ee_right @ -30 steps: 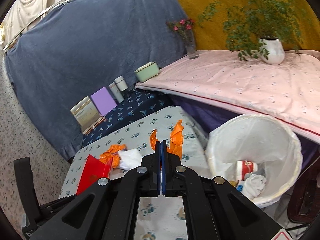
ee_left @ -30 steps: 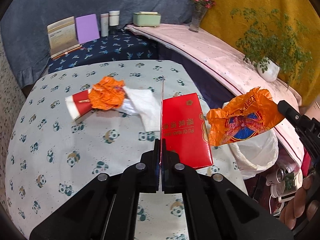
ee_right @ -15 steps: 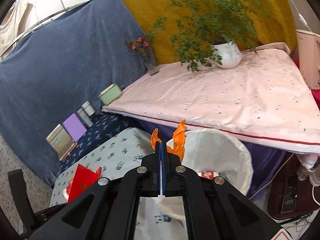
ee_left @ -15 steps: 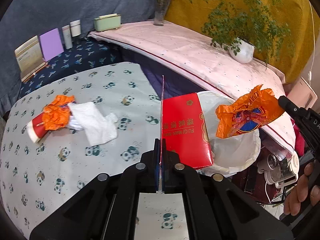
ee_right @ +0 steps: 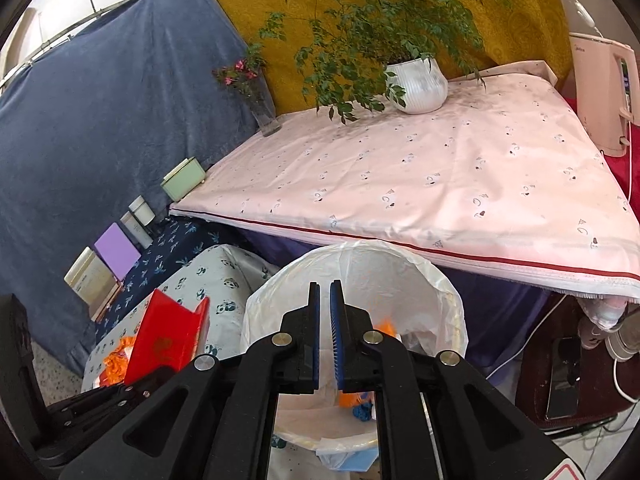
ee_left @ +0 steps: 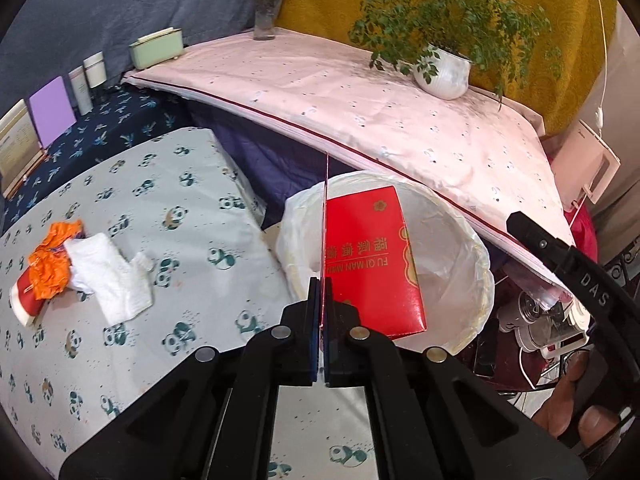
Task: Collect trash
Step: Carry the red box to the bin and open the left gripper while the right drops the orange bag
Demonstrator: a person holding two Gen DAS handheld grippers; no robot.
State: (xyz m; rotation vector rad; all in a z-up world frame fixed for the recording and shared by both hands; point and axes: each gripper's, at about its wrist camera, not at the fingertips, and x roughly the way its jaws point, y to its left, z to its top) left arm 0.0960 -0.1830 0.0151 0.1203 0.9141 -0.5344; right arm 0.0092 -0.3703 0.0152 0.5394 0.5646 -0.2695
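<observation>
Glossy red cardboard box [ee_left: 370, 256], thin translucent white plastic bin liner [ee_left: 460, 240], crumpled white paper tissue [ee_left: 110, 276], crinkled shiny orange wrapper [ee_left: 50, 264], soft matt panda-print cloth [ee_left: 168, 216], glazed ribbed white ceramic pot [ee_right: 420, 86], clear glass vase [ee_right: 264, 110]

A pink sheet [ee_right: 440, 184] covers a raised surface. Behind it hang a blue curtain [ee_right: 100, 120] and a mustard-yellow cloth [ee_right: 520, 20]. On the sheet stand a potted plant [ee_right: 420, 84] and a flower vase [ee_right: 262, 108]; below it lies a panda-print cover [ee_left: 120, 220].
</observation>
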